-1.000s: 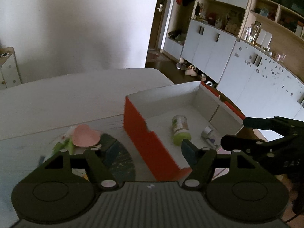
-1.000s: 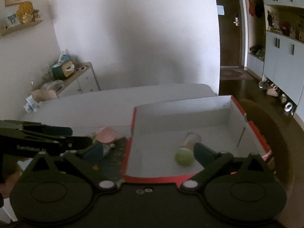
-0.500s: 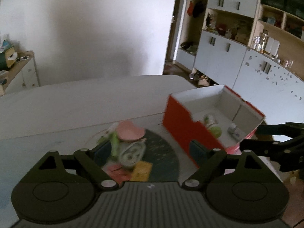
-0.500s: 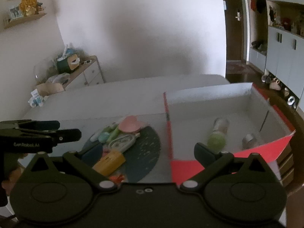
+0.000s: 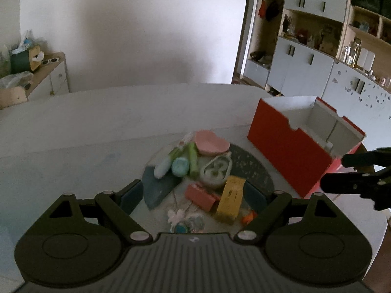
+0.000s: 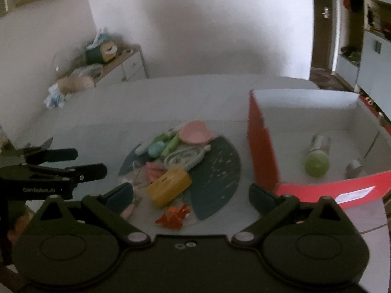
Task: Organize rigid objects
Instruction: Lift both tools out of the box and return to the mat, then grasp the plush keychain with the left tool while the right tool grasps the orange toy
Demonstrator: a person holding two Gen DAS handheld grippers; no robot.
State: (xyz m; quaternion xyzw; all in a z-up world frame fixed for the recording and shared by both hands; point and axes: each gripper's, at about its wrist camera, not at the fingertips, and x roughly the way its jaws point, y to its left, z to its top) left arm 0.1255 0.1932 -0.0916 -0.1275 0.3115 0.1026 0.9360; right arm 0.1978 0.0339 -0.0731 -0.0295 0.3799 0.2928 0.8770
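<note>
Left claw (image 5: pixel 193 196) wide open, nothing between its pads; jaws have just been opening. Right claw (image 6: pixel 191 194) also spread wide and holding nothing. Both hang over the pile on the mat.

Bench (image 5: pixel 73 127): white, rounded far edge. Box (image 6: pixel 317 127), red outside and white inside, sits at the right edge of the bench. Inside it: a bottle (image 6: pixel 317 157) with a green cap lying on its side, and a small silver item (image 6: pixel 354 168) near the front right corner, too blurred to identify.

Mat (image 6: pixel 220 161), dark and round, lies just left of the box near the front edge. On it, a heap: pink heart dish (image 5: pixel 211 142) at the far side, white oval case (image 5: pixel 216 169) in the middle, yellow block (image 5: pixel 231 199) and pink block (image 5: pixel 199 196) nearer, green tubes (image 5: pixel 191 158) and teal round item (image 5: pixel 180 167) to the left. Small orange piece (image 6: pixel 174 216) lies at the front rim.
</note>
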